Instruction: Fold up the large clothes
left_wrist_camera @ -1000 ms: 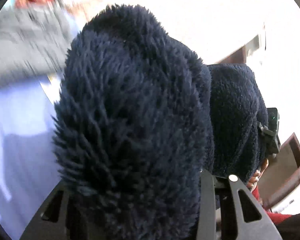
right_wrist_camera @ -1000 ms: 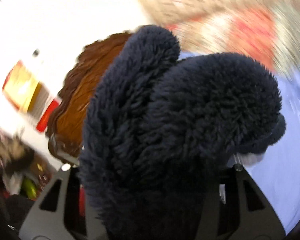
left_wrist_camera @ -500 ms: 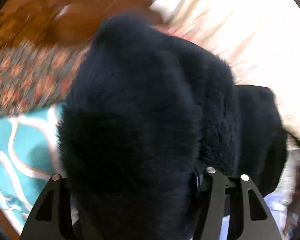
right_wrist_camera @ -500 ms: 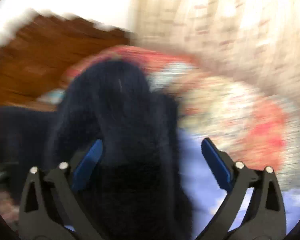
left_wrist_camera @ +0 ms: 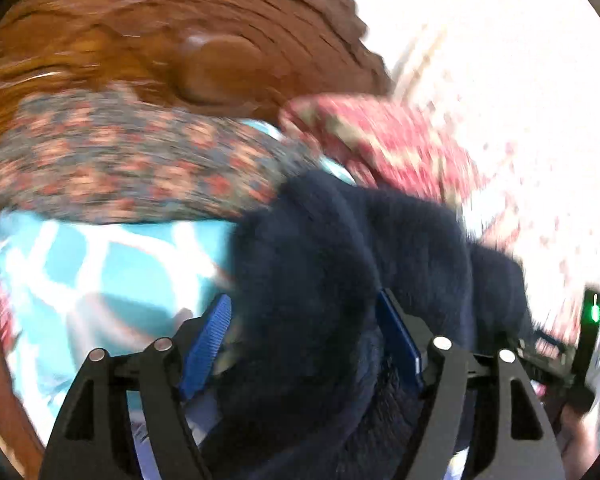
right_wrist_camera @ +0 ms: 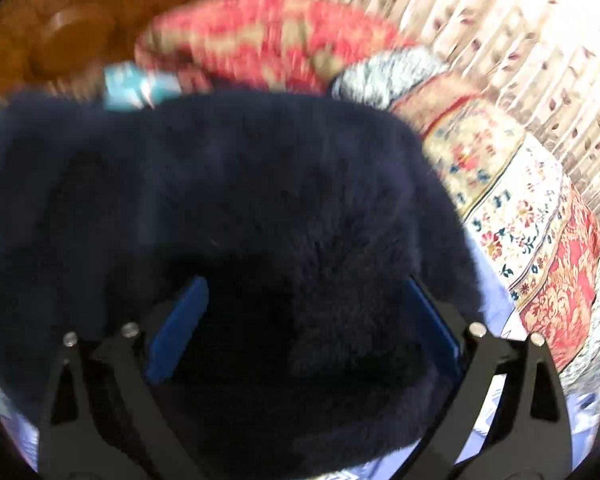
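Note:
A dark navy fleece garment (left_wrist_camera: 340, 264) lies bunched on the bed in front of both cameras. My left gripper (left_wrist_camera: 304, 320) has its jaws opening. The fleece sits between them, and the left blue pad (left_wrist_camera: 206, 344) stands bare and apart from the cloth, while the right pad (left_wrist_camera: 400, 340) lies against it. In the right wrist view the same fleece (right_wrist_camera: 240, 184) spreads wide. My right gripper (right_wrist_camera: 304, 308) stands wide open over it, both blue pads (right_wrist_camera: 176, 340) clear of the pile. The picture is motion-blurred.
A carved wooden headboard (left_wrist_camera: 160, 40) rises behind. Pillows lean on it: a dark floral one (left_wrist_camera: 120, 168), a teal-and-white one (left_wrist_camera: 80, 280), a red patterned one (left_wrist_camera: 380, 140). A floral quilt (right_wrist_camera: 520, 220) and a pleated curtain (right_wrist_camera: 520, 40) lie to the right. A lavender sheet (right_wrist_camera: 488, 300) shows below.
Both grippers went from shut on the fleece to open. The views swung from a pale sheet and wall toward the headboard and pillows, and the fleece now rests lower.

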